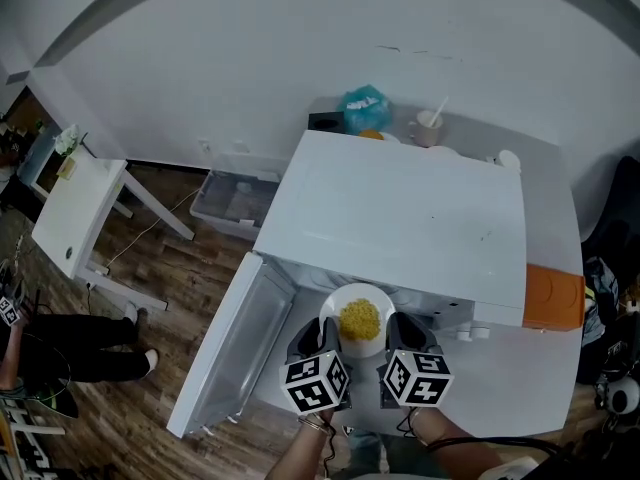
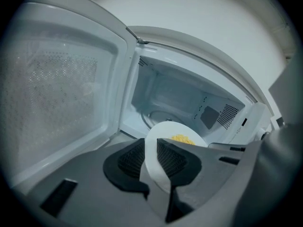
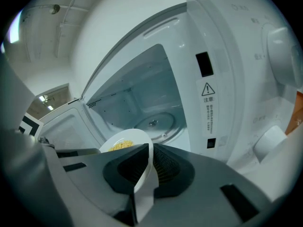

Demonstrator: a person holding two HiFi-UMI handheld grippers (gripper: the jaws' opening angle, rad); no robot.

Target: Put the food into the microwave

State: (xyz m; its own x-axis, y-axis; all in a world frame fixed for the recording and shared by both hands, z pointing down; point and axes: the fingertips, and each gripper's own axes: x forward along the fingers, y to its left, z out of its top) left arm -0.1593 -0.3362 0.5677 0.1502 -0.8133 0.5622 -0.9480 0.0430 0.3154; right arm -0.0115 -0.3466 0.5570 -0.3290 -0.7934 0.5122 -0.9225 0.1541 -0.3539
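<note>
Head view: the plate (image 1: 360,303) of food (image 1: 360,320) is held level at the mouth of the microwave (image 1: 400,218). The door (image 1: 230,343) is open to the left. The left claw (image 1: 318,343) and the right claw (image 1: 400,338) flank the plate.

Left gripper view: the jaws are clamped on the plate's left rim. The turntable (image 2: 156,117) lies ahead and below.

Right gripper view: the jaws are closed on the right rim.

Risk: both grips are on the thin rim only. Uneven advance of the claws could tilt the plate and spill food, or knock the rim against the cavity wall.
</note>
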